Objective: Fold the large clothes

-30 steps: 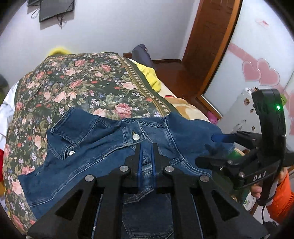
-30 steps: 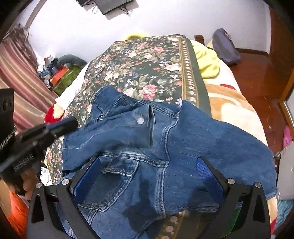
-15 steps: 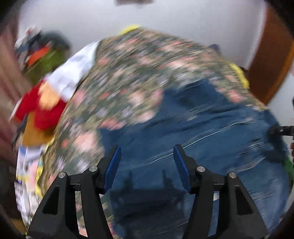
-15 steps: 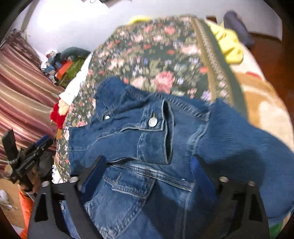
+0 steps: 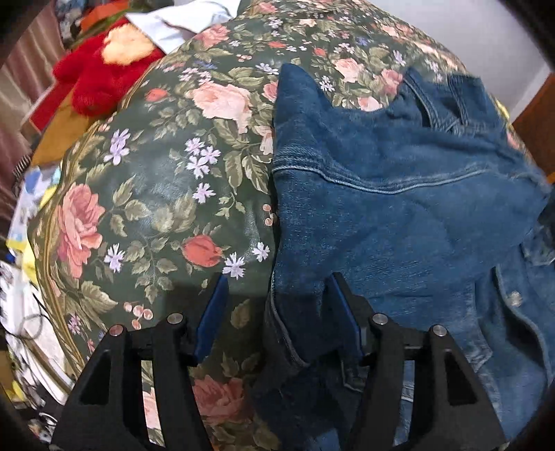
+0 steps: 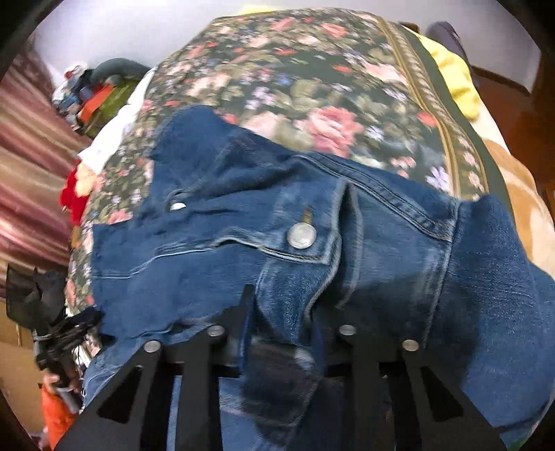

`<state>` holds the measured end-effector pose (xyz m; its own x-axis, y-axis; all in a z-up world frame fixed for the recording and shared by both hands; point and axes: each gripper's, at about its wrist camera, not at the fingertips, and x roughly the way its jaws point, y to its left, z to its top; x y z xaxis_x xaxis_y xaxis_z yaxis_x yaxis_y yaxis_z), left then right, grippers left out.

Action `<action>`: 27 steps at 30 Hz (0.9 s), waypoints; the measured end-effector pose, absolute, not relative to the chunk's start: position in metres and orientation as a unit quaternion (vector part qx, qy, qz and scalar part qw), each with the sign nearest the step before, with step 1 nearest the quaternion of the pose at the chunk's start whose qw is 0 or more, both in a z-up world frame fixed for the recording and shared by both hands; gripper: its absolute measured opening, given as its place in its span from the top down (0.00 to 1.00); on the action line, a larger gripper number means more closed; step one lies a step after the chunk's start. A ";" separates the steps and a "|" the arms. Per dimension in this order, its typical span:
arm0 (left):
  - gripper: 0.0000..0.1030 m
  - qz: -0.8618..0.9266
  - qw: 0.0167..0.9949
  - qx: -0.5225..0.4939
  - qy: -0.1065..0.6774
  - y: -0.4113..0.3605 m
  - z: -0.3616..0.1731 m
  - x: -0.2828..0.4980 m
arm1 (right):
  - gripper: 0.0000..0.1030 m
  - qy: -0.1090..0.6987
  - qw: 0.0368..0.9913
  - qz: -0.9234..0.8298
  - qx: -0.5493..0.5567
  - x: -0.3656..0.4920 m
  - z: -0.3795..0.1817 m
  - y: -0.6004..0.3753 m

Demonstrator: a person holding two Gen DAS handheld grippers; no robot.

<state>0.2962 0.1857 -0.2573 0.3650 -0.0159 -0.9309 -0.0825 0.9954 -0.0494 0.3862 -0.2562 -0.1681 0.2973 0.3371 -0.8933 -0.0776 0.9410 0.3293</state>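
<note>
A blue denim jacket [image 5: 399,215] lies partly folded on a bed with a floral cover [image 5: 156,194]. My left gripper [image 5: 277,312] is open over the jacket's left edge, and the fabric's corner sits between its blue pads [image 5: 211,312]. In the right wrist view the jacket [image 6: 312,243] fills the frame, with a metal button [image 6: 301,235] on a pocket flap. My right gripper [image 6: 281,312] has narrowed on a fold of denim below that button. Its fingertips are hidden under the cloth. The left gripper [image 6: 55,333] shows at the far left.
A red plush toy [image 5: 100,69] and a white cloth [image 5: 180,24] lie beyond the bed's left side. Papers and clutter [image 5: 20,277] fill the floor at left. A yellow cloth [image 6: 454,83] lies at the bed's far right, next to a wooden floor [image 6: 503,104].
My left gripper let go of the jacket's middle, opened, and swung to its left edge. My right gripper moved forward into the jacket and narrowed on a fold.
</note>
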 end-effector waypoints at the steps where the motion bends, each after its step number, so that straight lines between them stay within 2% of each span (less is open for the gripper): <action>1: 0.41 0.020 0.826 -0.039 0.562 0.184 -0.257 0.297 | 0.78 0.565 0.808 0.133 0.101 0.383 -0.157 -0.251; 8: 0.41 0.008 0.839 -0.026 0.543 0.177 -0.236 0.303 | 0.82 0.495 0.849 0.162 0.082 0.358 -0.081 -0.239; 12: 0.38 0.007 0.842 -0.025 0.539 0.175 -0.232 0.309 | 0.82 0.474 0.864 0.164 0.046 0.339 -0.061 -0.239; 17: 0.38 0.024 0.821 -0.018 0.570 0.174 -0.262 0.314 | 0.82 0.501 0.856 0.128 0.009 0.327 -0.096 -0.251; 24: 0.32 0.029 0.826 0.012 0.563 0.163 -0.270 0.310 | 0.81 0.563 0.820 0.105 -0.004 0.323 -0.161 -0.273; 25: 0.31 0.030 0.826 0.016 0.563 0.162 -0.272 0.311 | 0.77 0.565 0.818 0.105 -0.020 0.321 -0.165 -0.271; 27: 0.29 0.033 0.827 0.027 0.560 0.159 -0.275 0.309 | 0.60 0.553 0.826 0.092 -0.059 0.316 -0.165 -0.265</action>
